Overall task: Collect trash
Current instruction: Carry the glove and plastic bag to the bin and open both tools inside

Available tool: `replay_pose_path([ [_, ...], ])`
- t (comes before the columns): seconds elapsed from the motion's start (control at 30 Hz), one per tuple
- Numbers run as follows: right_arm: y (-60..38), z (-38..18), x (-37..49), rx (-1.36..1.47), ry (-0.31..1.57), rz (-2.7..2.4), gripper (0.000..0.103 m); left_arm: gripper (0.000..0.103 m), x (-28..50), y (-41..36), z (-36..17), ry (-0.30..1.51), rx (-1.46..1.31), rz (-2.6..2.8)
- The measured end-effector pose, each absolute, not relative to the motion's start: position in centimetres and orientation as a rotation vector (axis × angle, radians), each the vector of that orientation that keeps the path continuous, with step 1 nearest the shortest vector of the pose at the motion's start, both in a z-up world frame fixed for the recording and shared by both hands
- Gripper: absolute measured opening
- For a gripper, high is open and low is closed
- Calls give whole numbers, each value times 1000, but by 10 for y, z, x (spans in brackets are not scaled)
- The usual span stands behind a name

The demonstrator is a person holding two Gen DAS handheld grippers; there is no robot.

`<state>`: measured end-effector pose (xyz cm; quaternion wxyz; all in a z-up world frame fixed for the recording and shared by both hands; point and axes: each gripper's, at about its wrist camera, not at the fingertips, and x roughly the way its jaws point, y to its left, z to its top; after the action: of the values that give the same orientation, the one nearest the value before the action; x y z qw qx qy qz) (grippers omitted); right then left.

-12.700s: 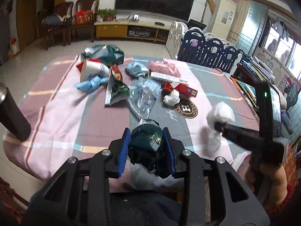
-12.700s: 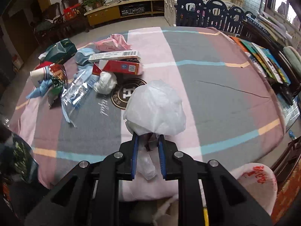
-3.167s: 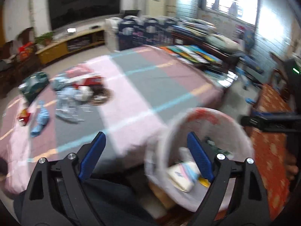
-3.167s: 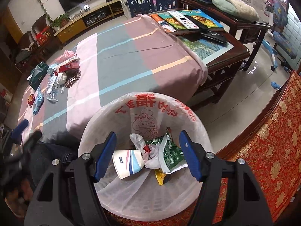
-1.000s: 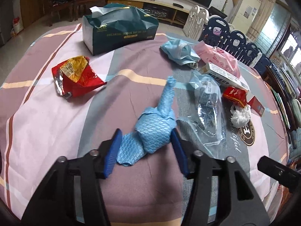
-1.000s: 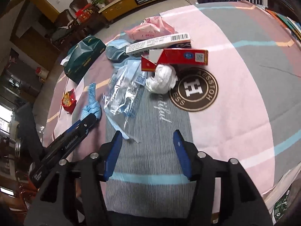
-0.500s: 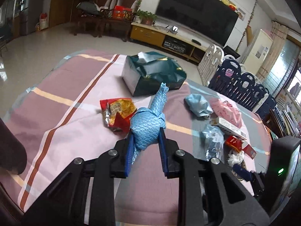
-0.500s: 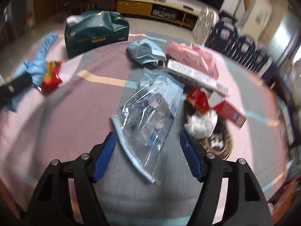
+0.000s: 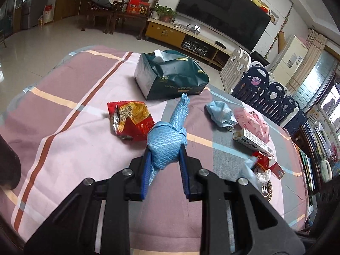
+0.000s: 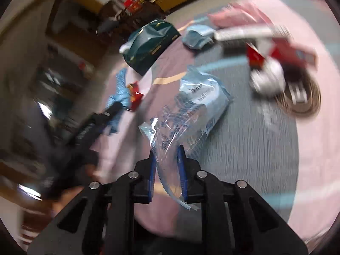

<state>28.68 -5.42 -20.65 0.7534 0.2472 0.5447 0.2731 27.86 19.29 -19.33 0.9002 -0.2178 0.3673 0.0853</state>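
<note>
A: Left gripper point(image 9: 164, 160) has the knotted blue cloth point(image 9: 167, 142) pinched tight between its blue pads, and it's up off the striped tablecloth point(image 9: 63, 153). A second ago that cloth lay flat on the table with the jaws wide around it.

B: And the right gripper point(image 10: 166, 165)?

A: Closing right now, jaws narrow, with the tail of the clear plastic bag point(image 10: 189, 110) between them. The view is smeared, so I cannot tell whether the pads are pressing on the film. Half a second ago those jaws stood wide on either side of that bag.

B: Is the bag off the table?

A: Its far end rests on the grey stripe; the near end rises into the jaws.

B: Count what's left for me.

A: From the left wrist: 1 red snack wrapper point(image 9: 130, 122) just left of the cloth, 1 blue face mask point(image 9: 221, 114), 1 pink packet point(image 9: 254, 123), 1 long white carton point(image 9: 252, 141) touching the packet's near edge, 2 red boxes point(image 9: 276, 170) side by side, 1 white crumpled tissue point(image 9: 263, 175) below them, at the edge of 1 round brown coaster point(image 9: 266, 189).

B: And the big green thing?

A: 1 dark green tissue pack point(image 9: 172, 78) at the far side, a white tissue poking from its top. The trash bin from 3 seconds back is out of both views.
</note>
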Motion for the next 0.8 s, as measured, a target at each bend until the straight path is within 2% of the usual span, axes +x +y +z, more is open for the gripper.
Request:
replay_pose_path([
  [0.13, -121, -237, 272, 918, 1225, 560, 32, 26, 280, 185, -194, 764, -421, 167],
  [0.23, -157, -246, 264, 931, 1214, 424, 37, 26, 280, 181, -196, 771, -406, 161],
  [0.3, -172, -244, 258, 909, 1203, 354, 52, 26, 280, 180, -197, 774, -402, 162],
  [0.33, -175, -241, 257, 890, 1192, 328, 55, 26, 281, 180, -197, 774, -402, 162],
  [0.43, -171, -220, 257, 726, 1141, 270, 64, 26, 281, 179, -197, 772, -400, 159],
  [0.57, -116, -194, 267, 364, 1102, 251, 81, 26, 283, 173, -197, 776, -373, 153],
  [0.67, -65, -196, 264, 84, 1080, 288, 86, 26, 283, 172, -198, 780, -366, 153],
  [0.8, -22, -222, 270, -187, 1077, 194, 87, 26, 284, 175, -199, 784, -374, 152],
])
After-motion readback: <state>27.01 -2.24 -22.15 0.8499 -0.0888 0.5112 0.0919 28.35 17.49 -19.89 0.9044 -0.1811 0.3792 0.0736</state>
